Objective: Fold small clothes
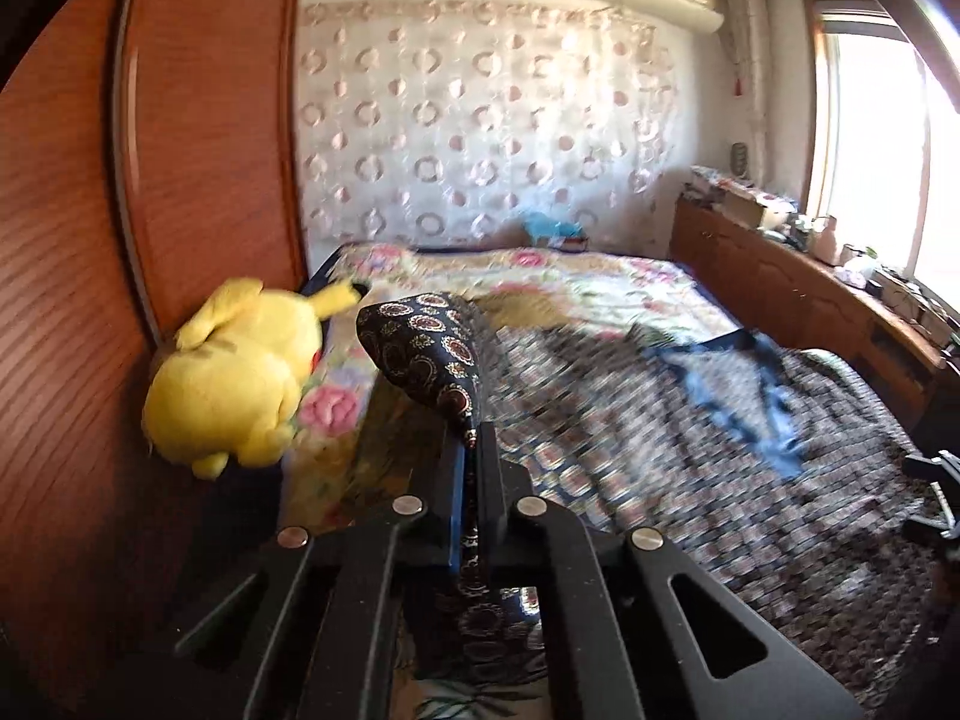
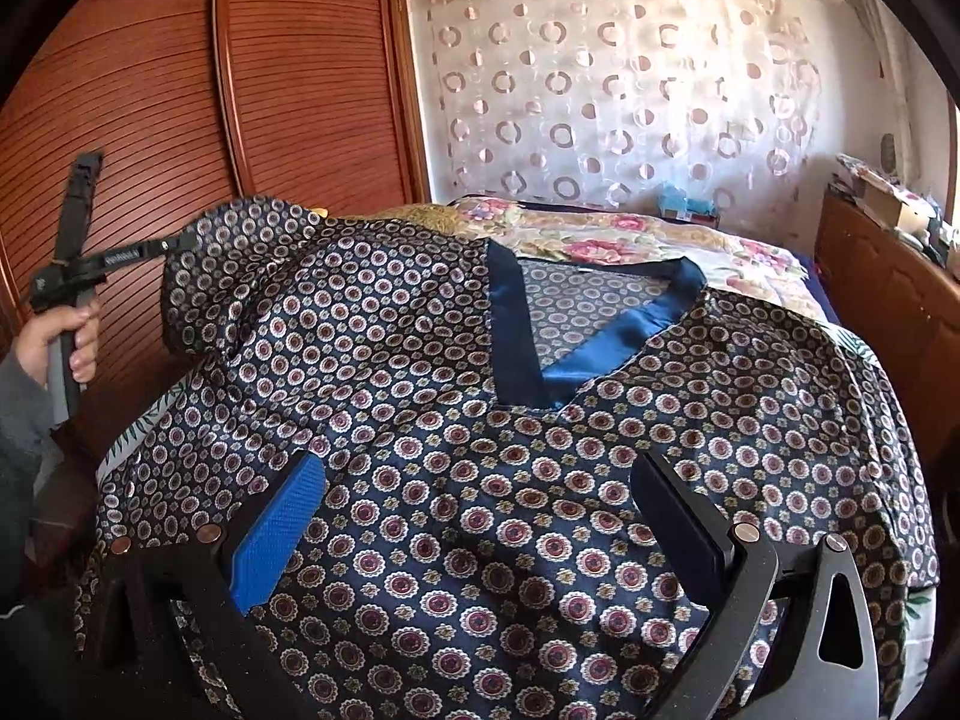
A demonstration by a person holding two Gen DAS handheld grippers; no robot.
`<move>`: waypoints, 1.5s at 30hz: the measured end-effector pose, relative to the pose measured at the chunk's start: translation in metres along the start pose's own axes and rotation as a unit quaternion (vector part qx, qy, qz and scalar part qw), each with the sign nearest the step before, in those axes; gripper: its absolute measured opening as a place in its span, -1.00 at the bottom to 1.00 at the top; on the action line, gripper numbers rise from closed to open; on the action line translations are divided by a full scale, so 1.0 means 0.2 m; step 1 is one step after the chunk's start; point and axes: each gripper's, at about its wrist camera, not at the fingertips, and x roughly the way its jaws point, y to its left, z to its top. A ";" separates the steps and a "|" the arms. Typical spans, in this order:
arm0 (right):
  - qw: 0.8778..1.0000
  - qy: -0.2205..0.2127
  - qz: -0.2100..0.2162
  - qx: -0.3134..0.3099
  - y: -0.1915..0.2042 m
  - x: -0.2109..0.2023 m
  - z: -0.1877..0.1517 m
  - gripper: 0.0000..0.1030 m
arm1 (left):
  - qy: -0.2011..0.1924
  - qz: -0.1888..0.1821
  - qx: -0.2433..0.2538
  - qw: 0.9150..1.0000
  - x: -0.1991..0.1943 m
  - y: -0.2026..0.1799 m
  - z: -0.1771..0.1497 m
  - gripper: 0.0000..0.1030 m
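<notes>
A dark blue satin top (image 2: 480, 480) with a round medallion print and a plain blue V-neck band (image 2: 576, 360) lies spread on the bed. My left gripper (image 1: 474, 450) is shut on its left sleeve (image 1: 432, 348) and holds it lifted above the bed. In the right wrist view the left gripper (image 2: 174, 246) shows at the left, in a hand, with the sleeve (image 2: 240, 264) raised. My right gripper (image 2: 480, 516) is open and empty, low over the front of the top, jaws wide apart.
A yellow plush toy (image 1: 234, 372) lies at the bed's left edge against the wooden wardrobe (image 1: 90, 240). A floral quilt (image 1: 540, 282) covers the far bed. A cluttered wooden headboard shelf (image 1: 810, 276) runs along the right, under the window.
</notes>
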 end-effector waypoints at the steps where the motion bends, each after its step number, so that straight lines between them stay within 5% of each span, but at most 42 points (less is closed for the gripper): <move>1: 1.000 -0.001 0.000 0.002 -0.01 0.00 0.00 0.98 | -0.003 -0.008 0.005 1.000 -0.01 -0.03 0.03 -0.93; 12: 1.000 -0.009 -0.015 0.020 -0.09 -0.07 0.00 0.98 | 0.011 -0.091 0.080 0.993 0.13 -0.54 0.20 -0.93; 15: 1.000 -0.008 -0.017 0.024 -0.11 -0.07 -0.01 0.98 | 0.028 -0.097 0.085 0.991 0.19 -0.60 0.20 -0.79; 19: 0.999 -0.001 -0.019 0.026 -0.13 -0.06 -0.03 0.98 | 0.022 -0.103 0.075 0.992 0.16 -0.59 0.17 -0.23; 23: 0.999 0.001 -0.017 0.026 -0.12 -0.06 -0.02 0.98 | 0.027 -0.092 0.072 0.993 0.13 -0.54 0.15 -0.04; 25: 1.000 0.001 -0.018 0.020 -0.11 -0.07 -0.02 0.98 | 0.030 -0.089 0.067 0.993 0.11 -0.50 0.13 0.42; 27: 1.000 0.000 -0.022 0.015 -0.13 -0.08 -0.01 0.98 | 0.028 -0.086 0.061 0.994 0.09 -0.47 0.09 0.57; 36: 0.998 -0.006 -0.066 0.023 -0.34 -0.17 -0.03 0.93 | 0.067 -0.079 0.049 0.993 0.14 -0.49 -0.14 0.57; 45: 0.988 -0.001 -0.142 0.057 -0.70 -0.36 -0.11 0.66 | 0.113 -0.092 0.063 0.987 0.25 -0.62 -0.28 0.57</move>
